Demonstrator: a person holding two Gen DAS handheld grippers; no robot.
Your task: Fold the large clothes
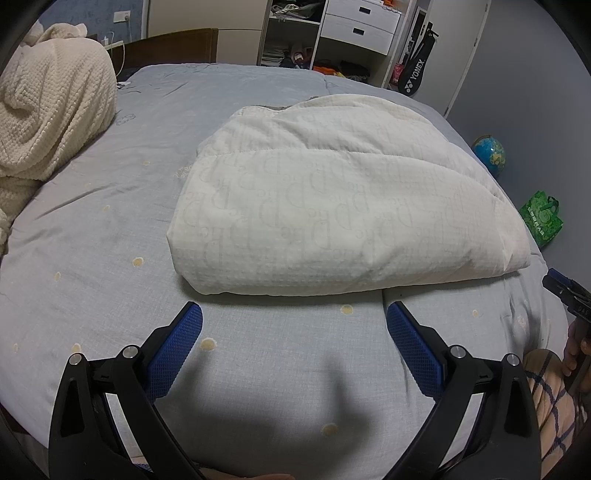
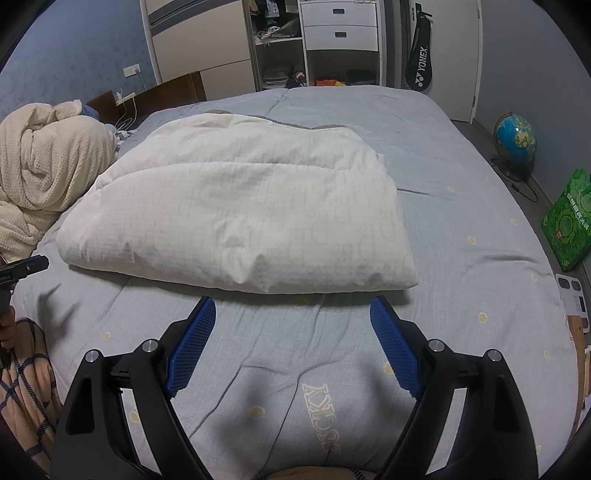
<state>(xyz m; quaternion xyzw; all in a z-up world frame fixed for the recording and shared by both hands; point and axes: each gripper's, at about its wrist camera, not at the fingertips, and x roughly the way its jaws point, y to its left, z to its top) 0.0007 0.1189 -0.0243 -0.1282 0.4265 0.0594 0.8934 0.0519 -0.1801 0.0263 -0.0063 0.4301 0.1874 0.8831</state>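
Observation:
A white padded garment or quilt [image 1: 332, 206] with a faint letter print lies folded into a thick bundle on the grey bed; it also shows in the right wrist view [image 2: 243, 214]. My left gripper [image 1: 293, 314] is open and empty, just short of the bundle's near edge. My right gripper [image 2: 293, 308] is open and empty, also just short of the near edge. The right gripper's tip shows at the right rim of the left wrist view [image 1: 561, 288]. The left gripper's tip shows at the left rim of the right wrist view [image 2: 26, 267].
The grey bedspread [image 1: 110, 258] covers the bed. A cream knitted blanket [image 1: 48, 110] is heaped at the far left. A globe [image 2: 515, 138] and a green bag [image 2: 569, 225] stand on the floor right of the bed. Shelves and drawers [image 2: 340, 26] stand behind.

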